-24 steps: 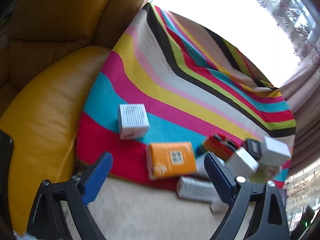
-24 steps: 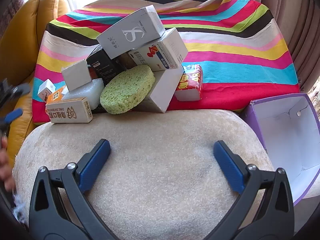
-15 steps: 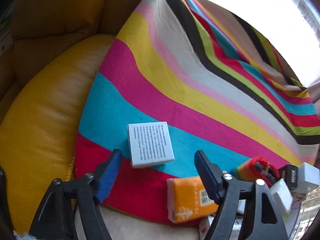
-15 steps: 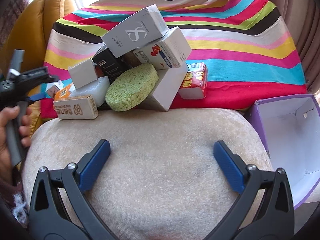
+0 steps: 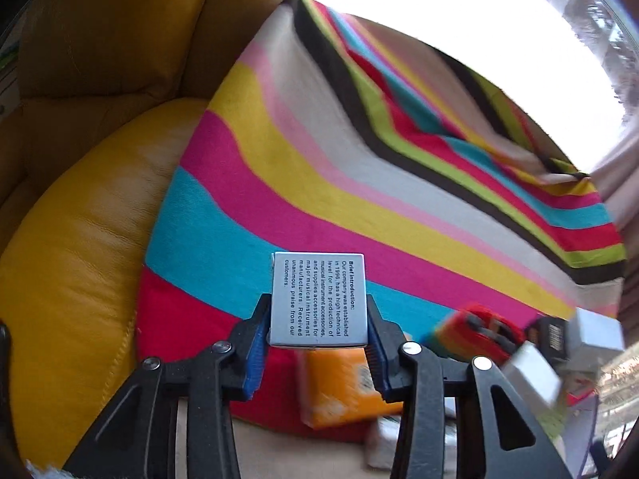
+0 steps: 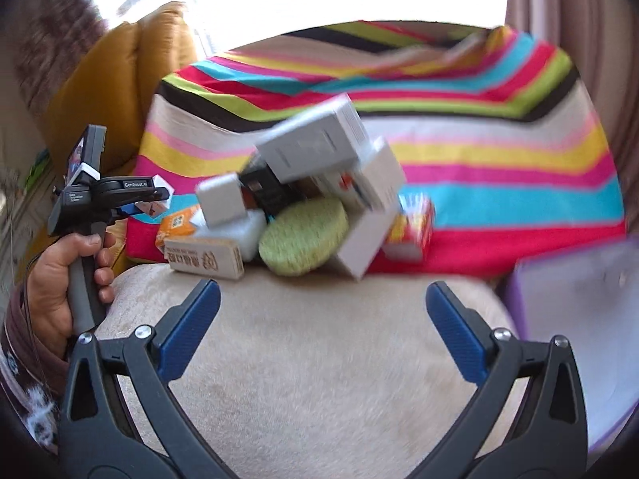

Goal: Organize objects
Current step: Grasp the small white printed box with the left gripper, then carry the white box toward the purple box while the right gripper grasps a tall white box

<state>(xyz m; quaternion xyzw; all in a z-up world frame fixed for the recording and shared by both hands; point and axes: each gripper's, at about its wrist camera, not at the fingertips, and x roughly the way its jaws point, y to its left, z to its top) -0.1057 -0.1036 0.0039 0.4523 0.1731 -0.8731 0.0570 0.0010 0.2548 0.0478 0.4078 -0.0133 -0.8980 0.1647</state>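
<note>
- A jumbled pile sits at the near edge of the striped blanket: a round green sponge, a tan printed carton, an orange box and several grey and white boxes, blurred, leaning on one another.
- A purple-edged open box stands to the right of the pile, its white inside showing.
- The blanket covers a seat beside a yellow leather armchair; a cream plush cushion lies in front, with bright window light and curtains behind.
- The left gripper, held by a hand, is clamped on a small white box with black print, at the blanket's left end, just beside the orange box.
- The right gripper hangs over the cushion, its blue pads spread wide with nothing between them.
</note>
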